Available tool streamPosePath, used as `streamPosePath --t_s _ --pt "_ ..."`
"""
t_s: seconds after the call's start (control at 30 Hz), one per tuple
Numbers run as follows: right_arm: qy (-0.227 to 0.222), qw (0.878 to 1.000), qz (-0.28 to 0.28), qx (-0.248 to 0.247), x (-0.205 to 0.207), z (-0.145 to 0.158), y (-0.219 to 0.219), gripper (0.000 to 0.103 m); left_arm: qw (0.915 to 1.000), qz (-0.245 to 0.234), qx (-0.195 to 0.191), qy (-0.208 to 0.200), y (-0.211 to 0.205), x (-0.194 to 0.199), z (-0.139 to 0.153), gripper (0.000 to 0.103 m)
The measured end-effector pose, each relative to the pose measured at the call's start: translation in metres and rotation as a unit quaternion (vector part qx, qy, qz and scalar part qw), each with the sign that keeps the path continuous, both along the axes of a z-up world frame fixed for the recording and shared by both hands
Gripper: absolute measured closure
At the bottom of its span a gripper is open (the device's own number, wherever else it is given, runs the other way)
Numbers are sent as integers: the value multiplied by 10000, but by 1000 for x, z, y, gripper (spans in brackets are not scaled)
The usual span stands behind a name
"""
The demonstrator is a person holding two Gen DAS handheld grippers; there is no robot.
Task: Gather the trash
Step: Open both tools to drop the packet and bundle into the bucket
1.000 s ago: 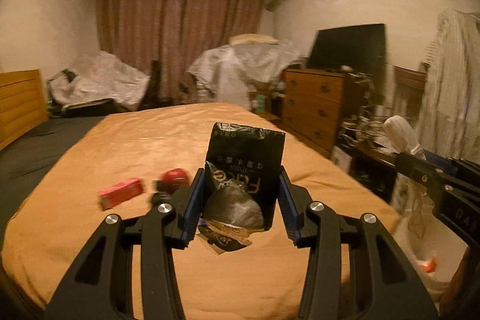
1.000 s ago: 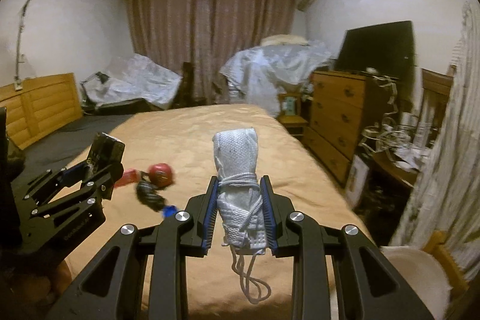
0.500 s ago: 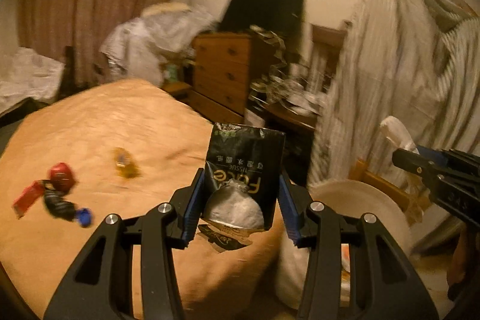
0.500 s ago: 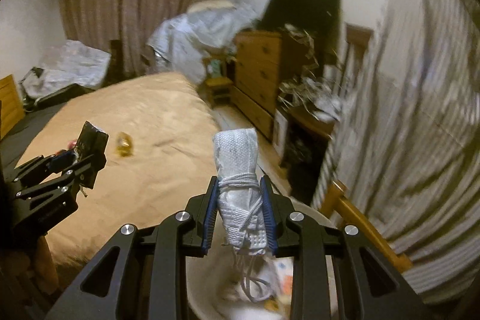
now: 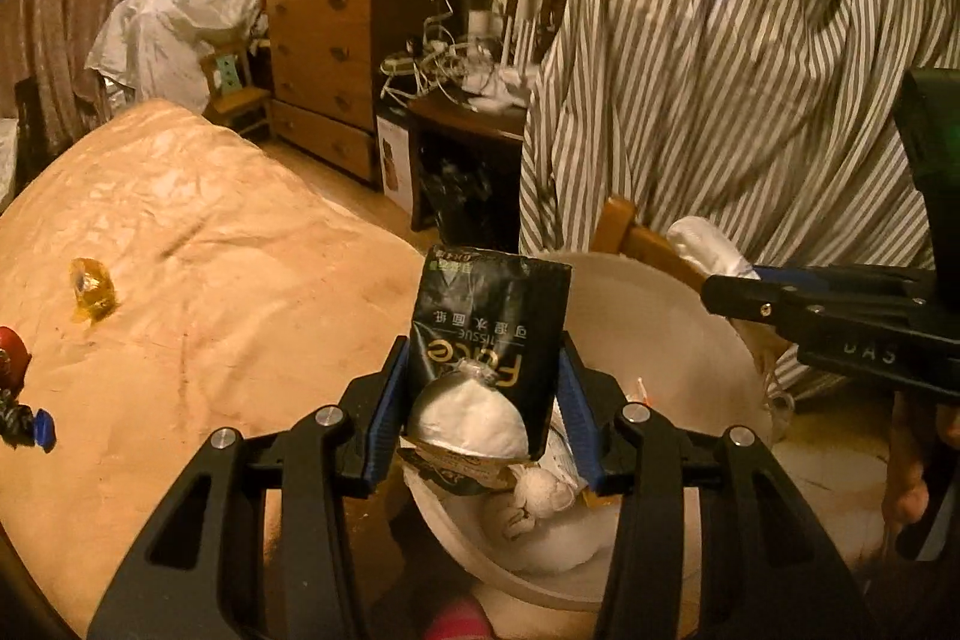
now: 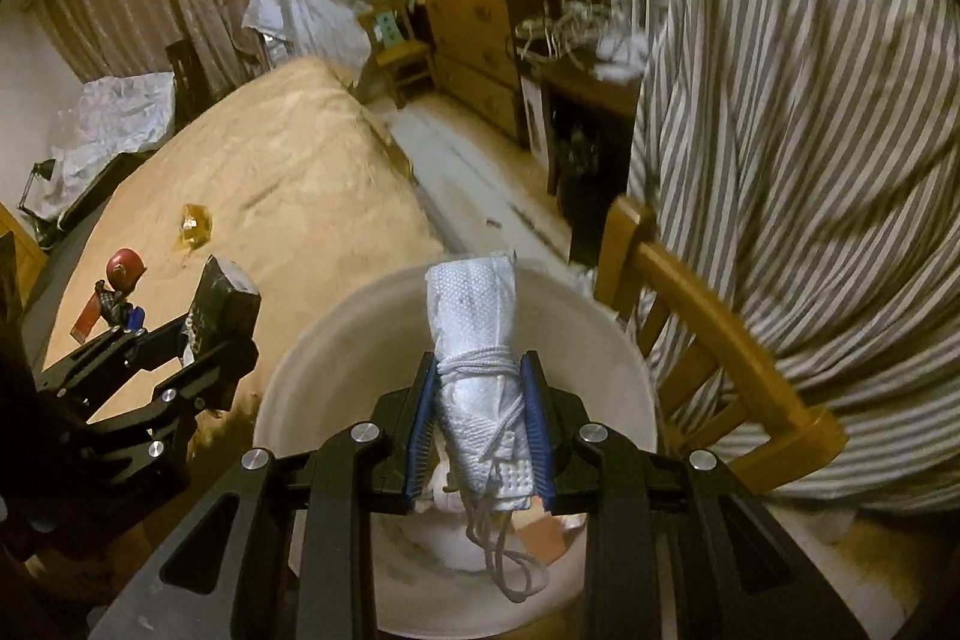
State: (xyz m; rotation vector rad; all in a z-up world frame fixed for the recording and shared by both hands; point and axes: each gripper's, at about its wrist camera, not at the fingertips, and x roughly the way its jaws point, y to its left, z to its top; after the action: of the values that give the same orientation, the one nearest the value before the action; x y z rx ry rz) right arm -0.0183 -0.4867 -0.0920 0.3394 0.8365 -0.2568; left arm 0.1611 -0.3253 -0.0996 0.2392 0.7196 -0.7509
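My left gripper (image 5: 483, 403) is shut on a black tissue packet (image 5: 489, 340) with white tissue bulging out, held over the near rim of a white trash bin (image 5: 660, 316). My right gripper (image 6: 477, 427) is shut on a rolled white face mask (image 6: 474, 334) with loose strings, held above the bin's opening (image 6: 606, 340). The bin holds white and orange scraps. The left gripper also shows in the right wrist view (image 6: 204, 340), left of the bin. A yellow wrapper (image 5: 90, 289), a red round item (image 6: 125, 265) and dark scraps (image 5: 18, 421) lie on the bed.
The tan bed (image 5: 198, 244) is left of the bin. A wooden chair (image 6: 708, 316) draped with a striped cloth (image 6: 828, 129) stands right of it. A wooden dresser (image 5: 324, 57) and a cluttered dark table (image 5: 468, 111) stand beyond.
Both grippers have swung right from the bed and tilted down. They are now over the white bin, each holding its item as before.
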Motion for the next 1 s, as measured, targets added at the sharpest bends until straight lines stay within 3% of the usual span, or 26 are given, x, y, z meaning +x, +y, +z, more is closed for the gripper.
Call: streamPosePath --t_s 0.17,1.0 --pt "86 9999 10 79 -2 -16 7 74 9999 -44 139 22 -7 3 -8 58" --pt "86 9999 21 84 -2 -14 15 74 9998 -51 188 53 -14 0 -8 58"
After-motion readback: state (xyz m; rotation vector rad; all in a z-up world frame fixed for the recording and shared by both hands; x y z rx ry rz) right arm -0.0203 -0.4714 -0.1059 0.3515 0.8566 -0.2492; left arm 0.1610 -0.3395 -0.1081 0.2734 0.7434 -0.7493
